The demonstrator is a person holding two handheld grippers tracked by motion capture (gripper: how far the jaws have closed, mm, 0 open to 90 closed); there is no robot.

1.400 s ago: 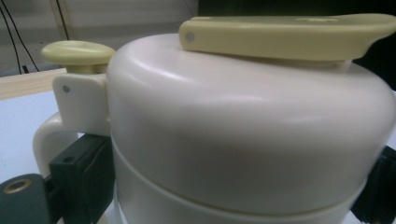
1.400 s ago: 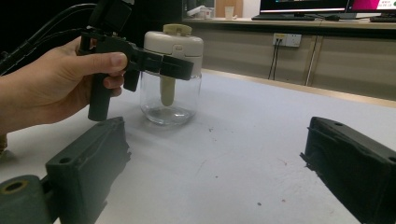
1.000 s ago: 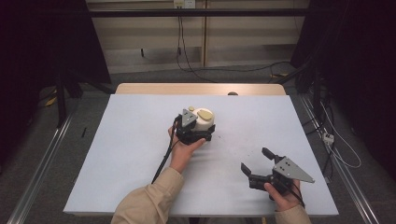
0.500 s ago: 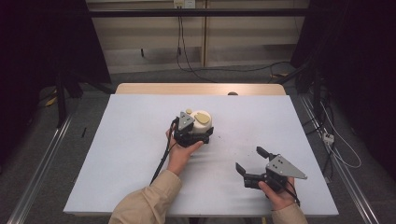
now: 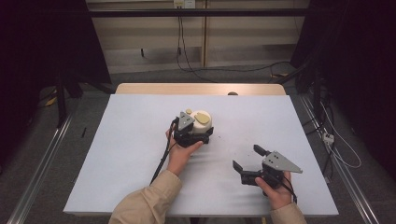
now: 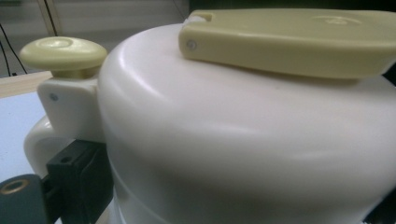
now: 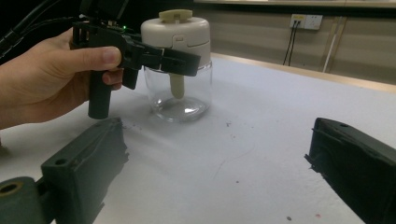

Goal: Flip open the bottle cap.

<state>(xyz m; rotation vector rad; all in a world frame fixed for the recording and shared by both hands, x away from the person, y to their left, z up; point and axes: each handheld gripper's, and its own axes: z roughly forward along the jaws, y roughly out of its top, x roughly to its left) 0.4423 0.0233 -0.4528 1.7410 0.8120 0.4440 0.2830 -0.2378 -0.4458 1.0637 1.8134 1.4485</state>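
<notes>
Left gripper (image 5: pixel 198 135) is closing its jaws around the jar (image 7: pixel 177 65), gripping at the band where the white lid (image 6: pixel 243 135) meets the clear glass body; in the left gripper view one black jaw is pressing against the lid's side beside the white handle loop (image 6: pixel 37 140). The far jaw is hidden there, so full contact on both sides is probably there but not certain. Right gripper (image 5: pixel 252 163) is sitting wide, holding nothing, jaws well apart over bare desk (image 5: pixel 130 140).

The jar is standing upright near the middle of the desk, slightly toward the far edge. The right gripper is hovering near the desk's near right corner, well apart from the jar.

Risk: glass and smooth plastic are looking slippery, and the grip is high on the jar. A lift or twist from here could be letting the jar slide out or tip, or pulling the lid loose from the glass. The pale green flap (image 6: pixel 289 42) and knob (image 6: pixel 63 51) on top could be catching too.

Left hand (image 5: pixel 180 154) is wrapping the pistol handle, forearm reaching forward from the near edge, sleeve at the wrist. Right hand (image 5: pixel 275 191) is holding low, jaws angling toward the jar.
</notes>
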